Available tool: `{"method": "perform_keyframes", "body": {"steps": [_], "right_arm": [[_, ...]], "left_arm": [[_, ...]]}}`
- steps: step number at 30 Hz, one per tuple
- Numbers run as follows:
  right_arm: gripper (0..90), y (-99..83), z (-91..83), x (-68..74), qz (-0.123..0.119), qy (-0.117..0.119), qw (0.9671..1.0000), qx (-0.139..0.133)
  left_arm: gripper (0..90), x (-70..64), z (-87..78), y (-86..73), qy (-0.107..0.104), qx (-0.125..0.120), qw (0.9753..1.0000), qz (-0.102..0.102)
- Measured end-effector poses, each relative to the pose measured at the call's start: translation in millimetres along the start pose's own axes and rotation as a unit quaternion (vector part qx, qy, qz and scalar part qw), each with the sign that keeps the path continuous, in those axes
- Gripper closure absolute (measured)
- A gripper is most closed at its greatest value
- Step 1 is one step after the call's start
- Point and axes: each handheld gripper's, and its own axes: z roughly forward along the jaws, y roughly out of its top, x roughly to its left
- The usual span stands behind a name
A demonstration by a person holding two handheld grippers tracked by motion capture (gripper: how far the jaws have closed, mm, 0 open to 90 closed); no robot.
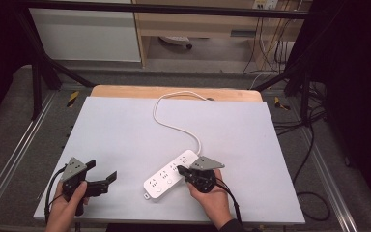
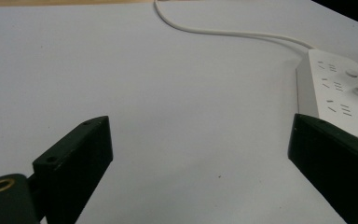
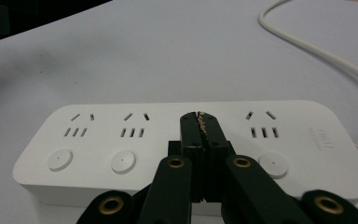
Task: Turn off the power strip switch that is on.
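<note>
The right gripper is sitting nearest, its jaws closed together, empty, tip pressing down over the strip's third socket; the strip is lying at about five o'clock on the bench, its cord trailing toward twelve; the left gripper is hovering wide open at eight o'clock, well apart; I judge a button press is underway, nothing yet visibly switched; the tip is hiding whatever lies beneath it.

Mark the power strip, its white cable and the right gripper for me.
power strip (image 3: 191, 140): right gripper view, top face beside the sockets.
white cable (image 1: 174, 126): high view, mid-run on the table.
right gripper (image 3: 200, 128): right gripper view, closed jaw tips over the strip.
</note>
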Motion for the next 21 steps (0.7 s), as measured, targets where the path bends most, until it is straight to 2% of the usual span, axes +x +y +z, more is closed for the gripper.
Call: {"method": "perform_keyframes", "body": {"steps": [21], "right_arm": [[90.0,-2.4,2.7,1.8,-0.003,0.002,1.0,0.004]], "left_arm": [[6.2,0.2,-0.1,0.2,-0.001,0.0,1.0,0.001]]}}
